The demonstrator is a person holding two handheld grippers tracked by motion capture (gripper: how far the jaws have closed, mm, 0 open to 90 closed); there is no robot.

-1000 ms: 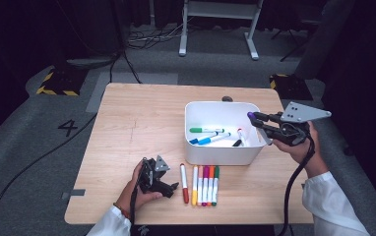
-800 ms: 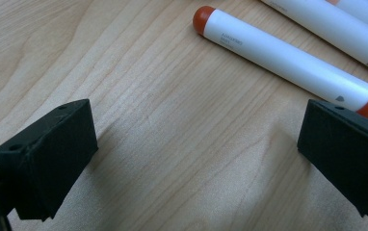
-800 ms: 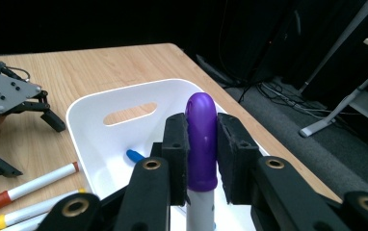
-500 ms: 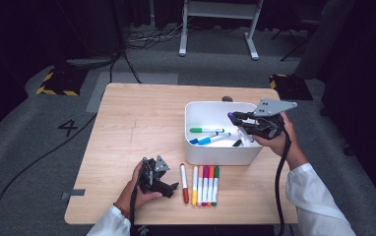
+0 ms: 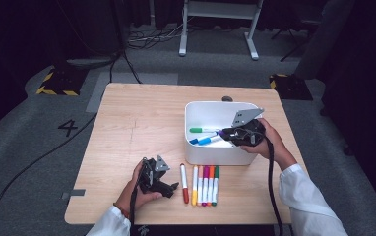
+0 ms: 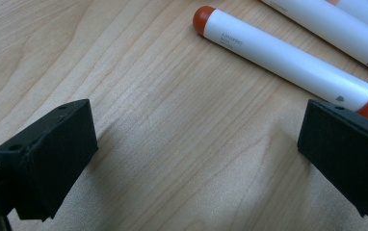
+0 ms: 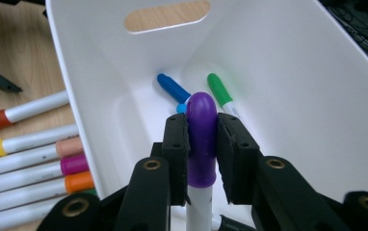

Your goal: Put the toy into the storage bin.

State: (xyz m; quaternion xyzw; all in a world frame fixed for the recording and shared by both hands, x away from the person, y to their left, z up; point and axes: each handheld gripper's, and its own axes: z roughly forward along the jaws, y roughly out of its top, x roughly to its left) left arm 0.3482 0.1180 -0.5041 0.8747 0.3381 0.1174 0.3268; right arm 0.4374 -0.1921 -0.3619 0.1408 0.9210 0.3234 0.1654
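My right gripper is shut on a purple-capped marker, held over the inside of the white bin. A green marker and blue markers lie on the bin's floor. My left gripper rests open on the wooden table, nothing between its fingers. A red-capped marker lies just past it, beside a row of several markers in front of the bin.
The bin stands at the table's right side, with a handle slot in its far wall. A dark floor with cables and a metal stand surrounds the table. Bare wood spans the table's left and back.
My right gripper has swung left from beside the bin's right rim to over the bin's inside, still holding the purple marker. The left gripper has stayed put.
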